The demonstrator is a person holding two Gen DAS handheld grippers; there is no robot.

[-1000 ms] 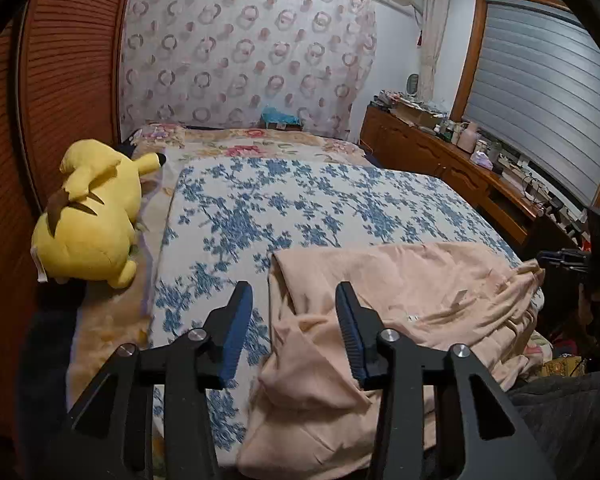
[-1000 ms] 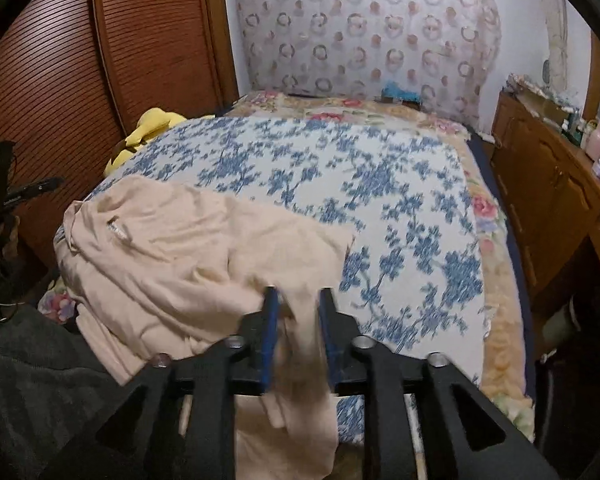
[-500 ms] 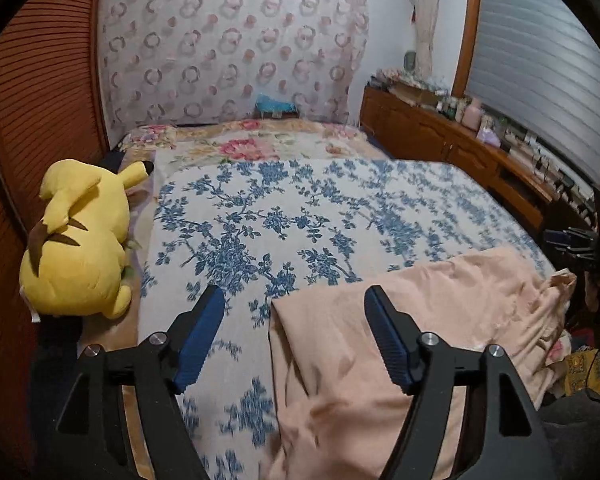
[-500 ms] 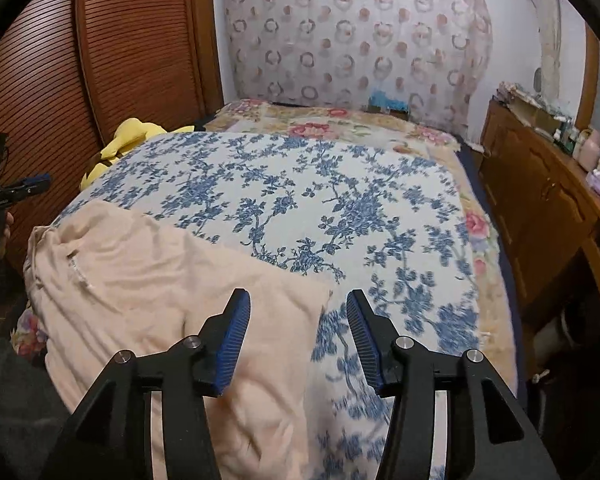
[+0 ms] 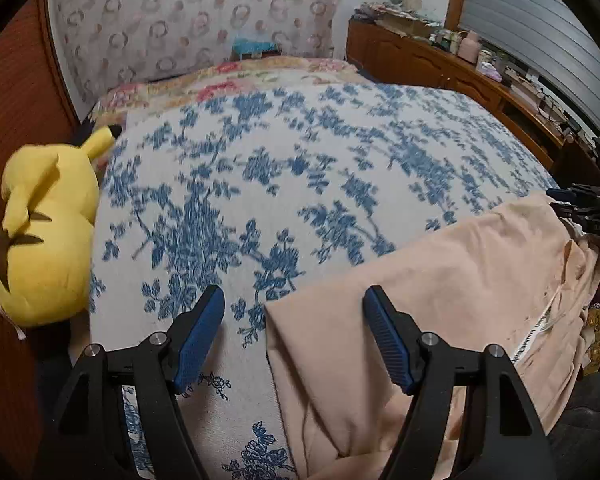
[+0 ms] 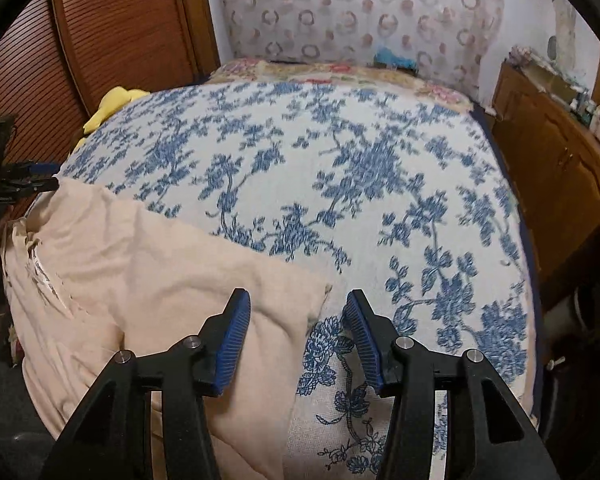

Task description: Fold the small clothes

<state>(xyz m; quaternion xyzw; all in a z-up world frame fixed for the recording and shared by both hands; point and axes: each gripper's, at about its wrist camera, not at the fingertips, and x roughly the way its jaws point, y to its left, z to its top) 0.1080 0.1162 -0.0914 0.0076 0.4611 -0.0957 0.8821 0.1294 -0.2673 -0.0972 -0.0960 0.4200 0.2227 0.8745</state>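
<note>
The peach garment [image 5: 440,280] lies spread at the near edge of the bed [image 5: 300,160], its near side hanging over that edge. Both the left gripper [image 5: 294,336] and the right gripper [image 6: 298,338] hover above its far corners, fingers spread and pinching nothing (no finished fold shows yet), so most folding seems left.

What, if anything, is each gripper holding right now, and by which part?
Nothing is held. The left gripper and right gripper both stand open above a corner of the peach garment, which lies loose on the bed.
</note>
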